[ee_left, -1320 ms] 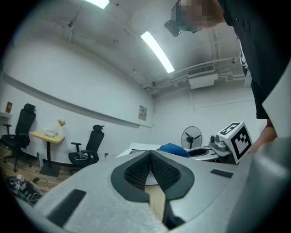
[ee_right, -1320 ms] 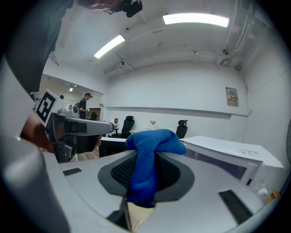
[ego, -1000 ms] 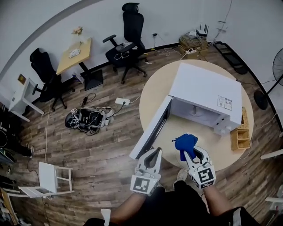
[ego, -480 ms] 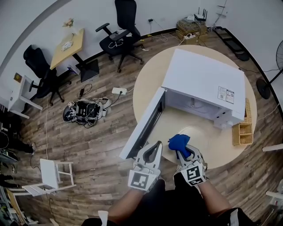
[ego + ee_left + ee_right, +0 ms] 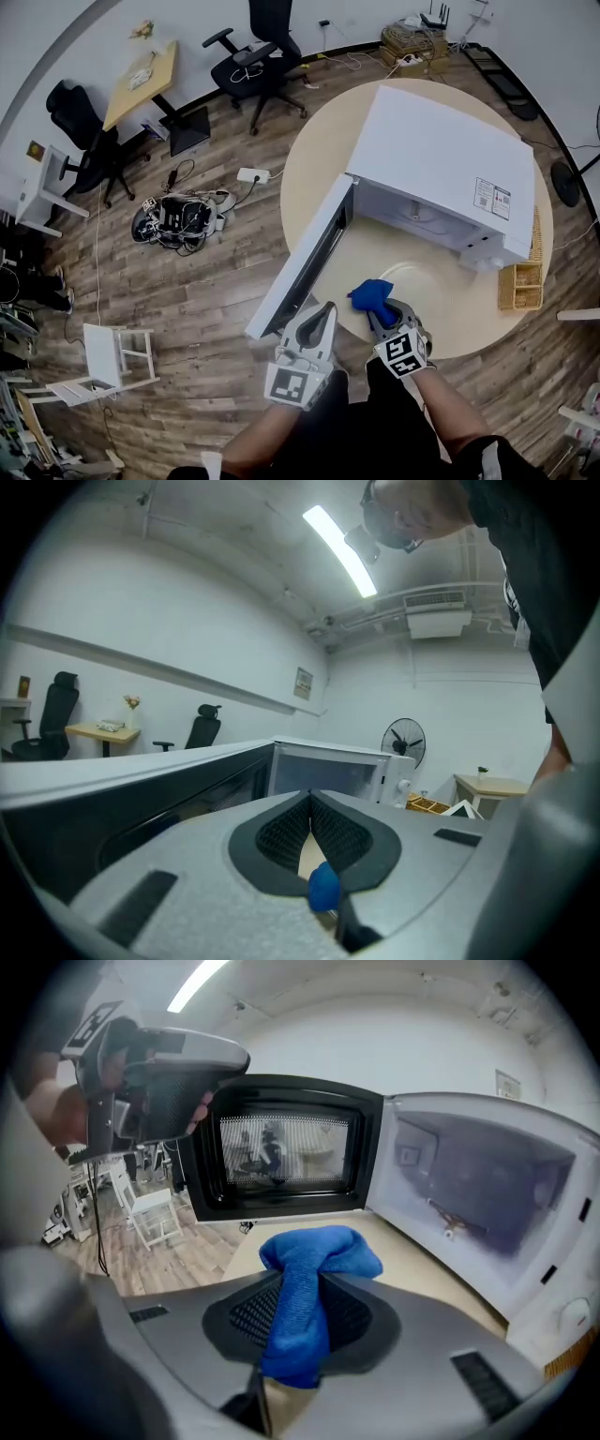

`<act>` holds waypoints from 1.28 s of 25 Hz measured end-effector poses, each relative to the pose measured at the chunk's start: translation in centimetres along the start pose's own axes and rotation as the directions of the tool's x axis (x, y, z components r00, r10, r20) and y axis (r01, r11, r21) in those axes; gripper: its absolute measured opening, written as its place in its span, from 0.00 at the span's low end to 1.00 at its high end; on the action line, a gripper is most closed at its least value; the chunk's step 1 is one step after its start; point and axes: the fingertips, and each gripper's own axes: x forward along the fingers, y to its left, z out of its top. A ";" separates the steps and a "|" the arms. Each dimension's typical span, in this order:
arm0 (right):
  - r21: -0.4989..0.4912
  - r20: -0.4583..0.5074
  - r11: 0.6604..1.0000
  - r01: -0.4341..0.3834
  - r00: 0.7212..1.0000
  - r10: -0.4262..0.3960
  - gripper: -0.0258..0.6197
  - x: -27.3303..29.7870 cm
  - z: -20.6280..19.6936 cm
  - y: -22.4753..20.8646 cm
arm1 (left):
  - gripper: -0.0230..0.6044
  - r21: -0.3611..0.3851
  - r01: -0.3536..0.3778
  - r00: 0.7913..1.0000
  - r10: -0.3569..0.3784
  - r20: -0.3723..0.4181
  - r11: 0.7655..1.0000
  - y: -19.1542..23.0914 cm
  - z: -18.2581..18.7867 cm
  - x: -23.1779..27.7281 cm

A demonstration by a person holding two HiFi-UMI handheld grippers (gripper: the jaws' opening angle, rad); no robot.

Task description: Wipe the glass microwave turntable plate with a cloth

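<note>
Okay, both grippers are held low in front of the person, at the near edge of the round table, forearms bare and angled forward from the body. The right gripper points toward the open white microwave. Its jaws are clamped on a blue cloth, which bunches into a wad past the fingertips while a strip runs back between the pads. The left gripper sits just beside it on the left, aimed at the lower end of the microwave door. Its jaws are pressed together at the tips, with only a thin slit between the pads, and nothing is gripped. The two grippers are close, side by side, not touching. In the right gripper view the left one shows at upper left, raised a bit higher, with a hand wrapped round its handle.

The glass turntable plate lies flat on the table in front of the microwave opening, out of the oven. The cloth wad is at the plate's near-left edge; cannot tell whether it touches the glass. The door is swung fully out toward the person's left. A wicker basket stands at the table's right edge, beside the microwave.
</note>
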 end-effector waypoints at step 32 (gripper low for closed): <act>0.005 -0.181 0.982 0.188 0.966 -0.184 0.18 2.9 -3.3 -9.7 | 0.05 0.004 0.054 0.997 -0.054 -0.061 0.999 -1.0 -1.1 3.7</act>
